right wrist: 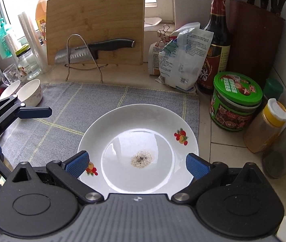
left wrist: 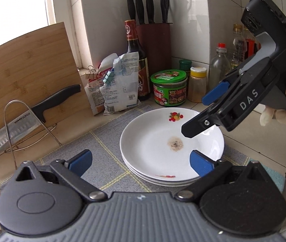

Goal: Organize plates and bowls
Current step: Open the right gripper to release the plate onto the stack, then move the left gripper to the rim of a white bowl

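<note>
Left tongs [left wrist: 140, 162]: wide, holding nothing, hovering at the near-left rim of the plates [left wrist: 172, 143].
Right tongs [right wrist: 137, 163]: wide too, empty, blue pads either side of the top plate's near rim, above it, not gripping.
Plates: stack of white plates directly ahead of both tongs, on the grey mat [right wrist: 94, 98]; top plate carried a speckled crumb patch [right wrist: 141, 157] in its middle.
Bowls [right wrist: 30, 92]: white bowls far left of the right tongs, at the mat's edge, behind the left tongs as seen from the right wrist.
Clutter: green-lid jar [right wrist: 235, 100], yellow-cap shaker [right wrist: 265, 125], sauce bottle [right wrist: 216, 40] to the right of the right tongs, near the plate rim.
Step guess: stack looked formed; bowls probably still to sort.
Risk 1: a thin glazed rim could slip from the pads if pinched shallow.
Risk 2: tilting the top plate would spill the crumbs onto the mat.
Risk 3: a rightward swing could knock the jar or shaker.
Risk 4: both tongs crowded one stack, so they could collide.
</note>
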